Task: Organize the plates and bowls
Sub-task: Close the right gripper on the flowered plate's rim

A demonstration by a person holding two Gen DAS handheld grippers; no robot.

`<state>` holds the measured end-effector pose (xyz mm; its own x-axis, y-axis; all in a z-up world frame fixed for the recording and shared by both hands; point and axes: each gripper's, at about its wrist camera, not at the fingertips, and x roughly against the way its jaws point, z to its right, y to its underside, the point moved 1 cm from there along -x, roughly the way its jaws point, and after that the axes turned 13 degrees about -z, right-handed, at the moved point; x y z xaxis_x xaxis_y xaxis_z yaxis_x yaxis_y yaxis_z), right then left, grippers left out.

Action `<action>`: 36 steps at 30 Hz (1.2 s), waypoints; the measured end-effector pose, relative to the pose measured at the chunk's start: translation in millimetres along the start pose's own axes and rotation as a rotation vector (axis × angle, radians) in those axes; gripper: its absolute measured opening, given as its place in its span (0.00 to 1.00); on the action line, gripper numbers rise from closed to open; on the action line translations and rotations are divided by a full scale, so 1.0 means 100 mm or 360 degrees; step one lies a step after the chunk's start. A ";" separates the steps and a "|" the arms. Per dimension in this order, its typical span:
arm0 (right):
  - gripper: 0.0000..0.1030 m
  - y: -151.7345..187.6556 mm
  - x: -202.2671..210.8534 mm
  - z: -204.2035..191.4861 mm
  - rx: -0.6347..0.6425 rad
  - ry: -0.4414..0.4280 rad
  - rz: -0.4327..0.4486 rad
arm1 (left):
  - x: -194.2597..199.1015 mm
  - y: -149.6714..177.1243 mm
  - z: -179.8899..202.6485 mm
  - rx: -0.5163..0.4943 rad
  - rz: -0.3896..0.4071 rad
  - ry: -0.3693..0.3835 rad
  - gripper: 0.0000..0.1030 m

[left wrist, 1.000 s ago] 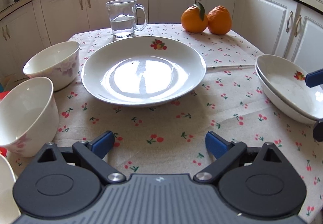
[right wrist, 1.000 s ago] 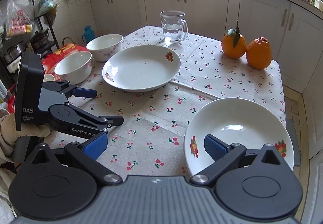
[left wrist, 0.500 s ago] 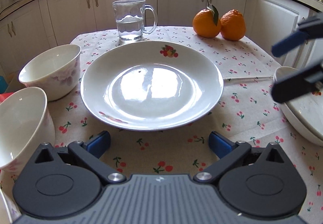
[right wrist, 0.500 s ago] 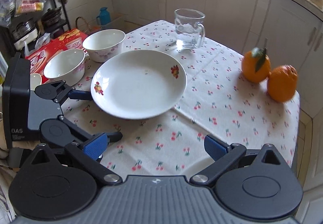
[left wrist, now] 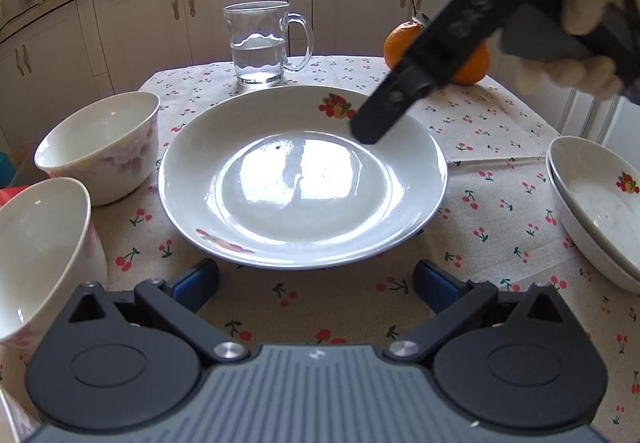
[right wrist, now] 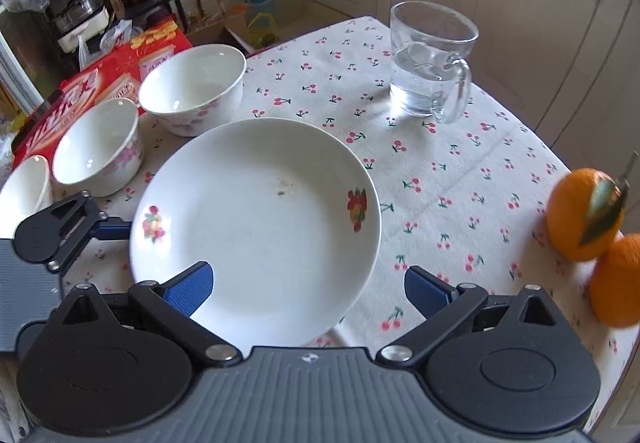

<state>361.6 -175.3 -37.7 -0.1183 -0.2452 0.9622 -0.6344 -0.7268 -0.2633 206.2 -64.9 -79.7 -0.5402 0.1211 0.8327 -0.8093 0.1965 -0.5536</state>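
A white plate with fruit prints [left wrist: 300,179] lies mid-table on the cherry-print cloth [left wrist: 480,203]. My left gripper [left wrist: 316,285] is open wide, its blue pads low on either side of the plate's near rim without touching it. My right gripper [right wrist: 310,287] is open above the same plate [right wrist: 256,219]: one pad hangs over the plate, the other over the cloth past its rim. One of its fingers [left wrist: 372,123] shows above the plate's far right edge. Two stacked plates [left wrist: 592,203] sit at the right. Two bowls [left wrist: 100,147] [left wrist: 40,255] stand at the left.
A glass mug of water [left wrist: 260,43] stands behind the plate, with two oranges [right wrist: 584,215] at the far right corner. A third small bowl [right wrist: 24,187] and a red box [right wrist: 80,99] lie left of the bowls. A gloved hand [left wrist: 580,3] holds the right gripper. Cabinets ring the table.
The right gripper has swung left from the stacked plates to above the centre plate, rolling as it went. The left gripper has edged a little closer to the plate's near rim.
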 end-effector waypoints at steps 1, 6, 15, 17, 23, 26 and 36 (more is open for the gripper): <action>1.00 -0.05 -0.04 0.02 0.0009 0.0001 -0.0009 | 0.00 0.01 0.00 0.0001 0.0005 -0.0001 1.00; 1.00 -0.29 -0.25 0.19 -0.0011 -0.0096 -0.0024 | 0.00 0.00 0.00 0.0008 0.0017 -0.0008 1.00; 0.88 -0.58 -0.44 0.22 0.0086 -0.0246 -0.0043 | -0.01 -0.02 -0.05 0.0040 0.0030 -0.0021 0.97; 0.85 -0.63 -0.47 0.22 0.0107 -0.0257 -0.0061 | 0.00 -0.02 -0.06 0.0049 0.0040 -0.0032 0.94; 0.79 -0.70 -0.51 0.24 0.0123 -0.0310 -0.0081 | 0.00 -0.03 -0.09 0.0053 0.0056 -0.0033 0.88; 0.78 -0.71 -0.51 0.26 0.0133 -0.0330 -0.0086 | 0.00 -0.03 -0.09 0.0047 0.0059 -0.0033 0.88; 0.77 -0.70 -0.49 0.30 0.0118 -0.0386 -0.0086 | 0.01 -0.02 -0.06 0.0011 0.0061 -0.0031 0.86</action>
<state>434.2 -131.6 -68.1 0.1067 -0.3450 0.9325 -0.5759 -0.7860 -0.2249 208.8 -59.0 -77.1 -0.5752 0.1095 0.8106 -0.7895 0.1851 -0.5852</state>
